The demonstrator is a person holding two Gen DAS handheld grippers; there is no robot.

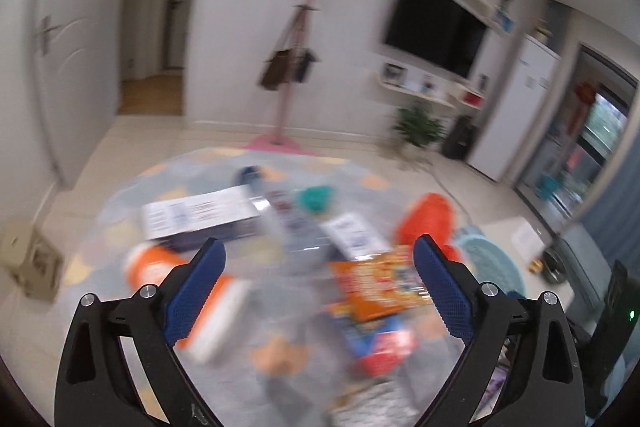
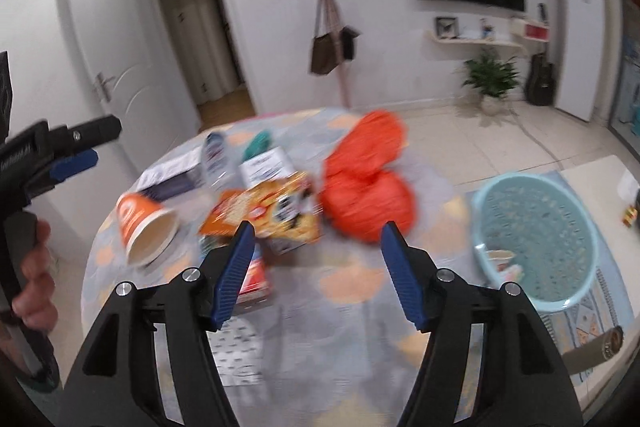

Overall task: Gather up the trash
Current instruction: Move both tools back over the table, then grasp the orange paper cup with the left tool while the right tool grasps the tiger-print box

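Note:
Blurred trash lies on a round table [image 2: 352, 307] with a patterned cloth. An orange paper cup [image 2: 144, 223] [image 1: 160, 267] lies on its side. Right of it are an orange snack bag [image 2: 272, 211] [image 1: 384, 283] and a crumpled orange-red plastic bag [image 2: 368, 183] [image 1: 430, 223]. My right gripper [image 2: 319, 227] hovers open above the table's near part, nothing between its fingers. My left gripper [image 1: 320, 243] is wide open over the pile and holds nothing. It also shows at the left edge of the right wrist view as the left gripper [image 2: 76, 155], held by a hand [image 2: 36, 267].
A light blue perforated basket [image 2: 536, 227] [image 1: 492, 263] sits low to the right of the table with a small item inside. A flat white box [image 1: 200, 217], a bottle [image 2: 214, 155] and a teal item [image 2: 258, 143] lie at the table's far side. A coat stand [image 2: 336, 27] rises behind.

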